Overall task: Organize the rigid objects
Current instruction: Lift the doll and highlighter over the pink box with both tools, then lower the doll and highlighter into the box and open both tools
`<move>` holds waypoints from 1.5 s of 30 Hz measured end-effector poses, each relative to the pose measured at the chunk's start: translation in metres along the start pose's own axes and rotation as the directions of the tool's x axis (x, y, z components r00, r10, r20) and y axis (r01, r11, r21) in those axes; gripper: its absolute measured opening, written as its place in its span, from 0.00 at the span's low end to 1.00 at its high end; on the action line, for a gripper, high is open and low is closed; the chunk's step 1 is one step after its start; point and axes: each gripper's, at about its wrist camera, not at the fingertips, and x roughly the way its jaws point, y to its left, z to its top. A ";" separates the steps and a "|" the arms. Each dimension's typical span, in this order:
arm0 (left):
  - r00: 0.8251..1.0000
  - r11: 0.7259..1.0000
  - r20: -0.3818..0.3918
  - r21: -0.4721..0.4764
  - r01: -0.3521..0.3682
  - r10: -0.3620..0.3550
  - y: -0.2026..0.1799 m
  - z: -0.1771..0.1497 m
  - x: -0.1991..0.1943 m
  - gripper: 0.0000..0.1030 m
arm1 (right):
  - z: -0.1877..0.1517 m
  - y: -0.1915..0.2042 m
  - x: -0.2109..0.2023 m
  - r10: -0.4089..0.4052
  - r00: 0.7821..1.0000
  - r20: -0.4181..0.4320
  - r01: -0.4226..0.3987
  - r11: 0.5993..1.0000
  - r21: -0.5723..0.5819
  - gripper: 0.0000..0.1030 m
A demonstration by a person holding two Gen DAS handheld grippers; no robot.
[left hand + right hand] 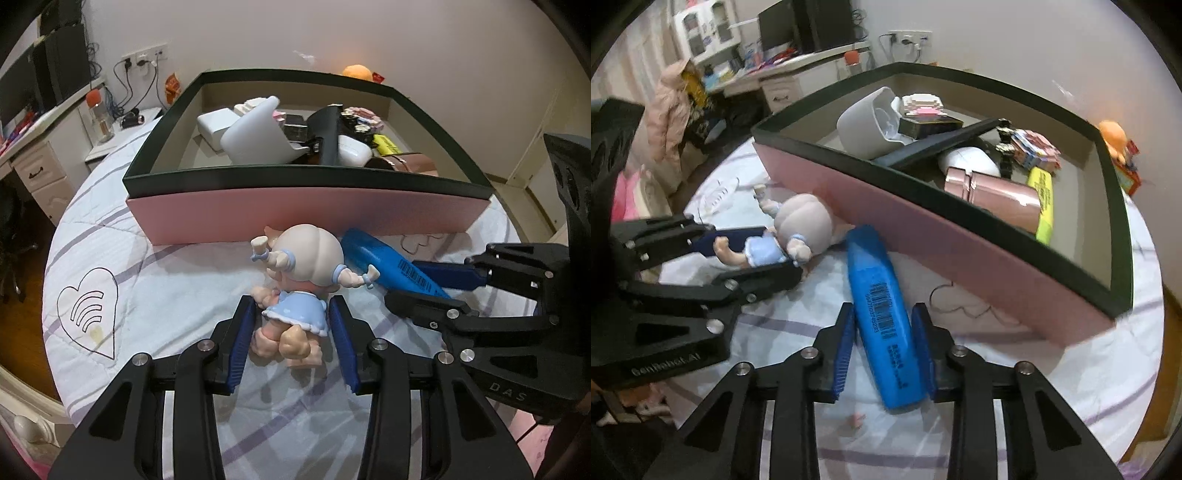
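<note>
A doll [295, 291] in a light blue dress lies on the bedspread against the pink box wall [303, 218]. My left gripper [293, 317] is open with its blue pads on either side of the doll's body, small gaps showing. A blue highlighter [882, 314] lies beside the doll. My right gripper [884, 325] has its pads closed against both sides of the highlighter, which rests on the bedspread. The doll also shows in the right wrist view [790, 232], and the highlighter in the left wrist view [388, 262].
The pink box with a dark green rim [960, 206] holds a white cup [868, 125], a pink tumbler [997, 195], a yellow highlighter [1043, 199] and several small items. A desk [37, 147] stands at the left. An orange toy [1113, 138] sits behind the box.
</note>
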 end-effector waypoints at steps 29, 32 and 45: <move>0.987 1.000 0.161 0.017 0.015 -0.018 0.016 0.143 -0.028 0.41 | 0.093 -0.070 -0.060 -0.104 0.977 0.188 0.052 0.964 0.260 0.26; 0.991 0.999 0.132 0.019 0.028 -0.030 0.014 0.165 -0.003 0.41 | 0.108 -0.087 -0.035 -0.133 0.981 0.138 0.087 0.950 0.300 0.26; 0.998 1.000 0.058 0.015 -0.025 0.025 0.004 0.178 0.042 0.87 | 0.109 -0.118 0.010 -0.167 0.985 0.044 0.138 0.917 0.374 0.51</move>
